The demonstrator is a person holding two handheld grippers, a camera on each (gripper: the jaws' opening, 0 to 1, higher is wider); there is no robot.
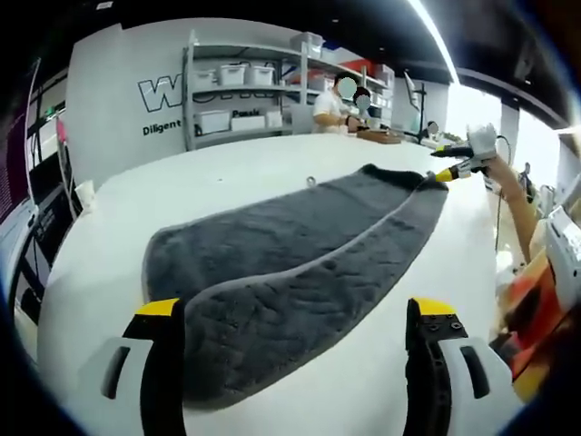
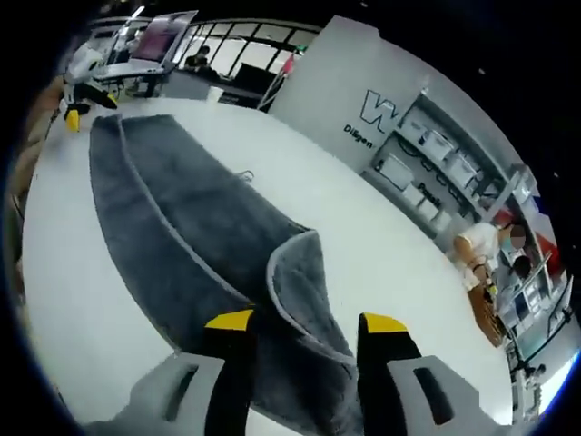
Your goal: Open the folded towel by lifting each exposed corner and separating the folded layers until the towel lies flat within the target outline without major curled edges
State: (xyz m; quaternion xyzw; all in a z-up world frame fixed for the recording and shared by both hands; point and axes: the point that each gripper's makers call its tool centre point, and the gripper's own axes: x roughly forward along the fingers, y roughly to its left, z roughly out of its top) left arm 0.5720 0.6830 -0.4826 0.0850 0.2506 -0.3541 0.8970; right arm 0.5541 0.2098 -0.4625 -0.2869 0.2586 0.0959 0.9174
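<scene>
Grey towel (image 1: 272, 272) lies lengthwise on the white table (image 1: 100, 263), folded along its long axis: upper layer with a pale piped edge sits on the lower layer, and a strip of the lower layer shows beyond that edge. Left gripper (image 1: 300, 318) sits at one short end of the towel, jaws wide apart, yellow tips straddling the towel end, one on each side; nothing clamped, and whether the tips touch the cloth I can't tell. Right gripper (image 2: 304, 327) is at the opposite short end; in the right gripper view its jaws are also apart, with the towel between and ahead of them, gripping nothing. Just beyond those jaws one towel corner (image 2: 304, 263) is curled up and flipped back over the towel, showing the piped edge in a loop. In the left gripper view the right gripper appears at the far end of the towel, yellow tips just at the far corner, contact not clear, a person's hand (image 1: 495, 163) and forearm behind it. In the right gripper view the left gripper shows small at the towel's far end. Beyond the table from the towel: shelving with white bins (image 1: 236, 77), wall lettering, people at a bench (image 1: 331, 104).
</scene>
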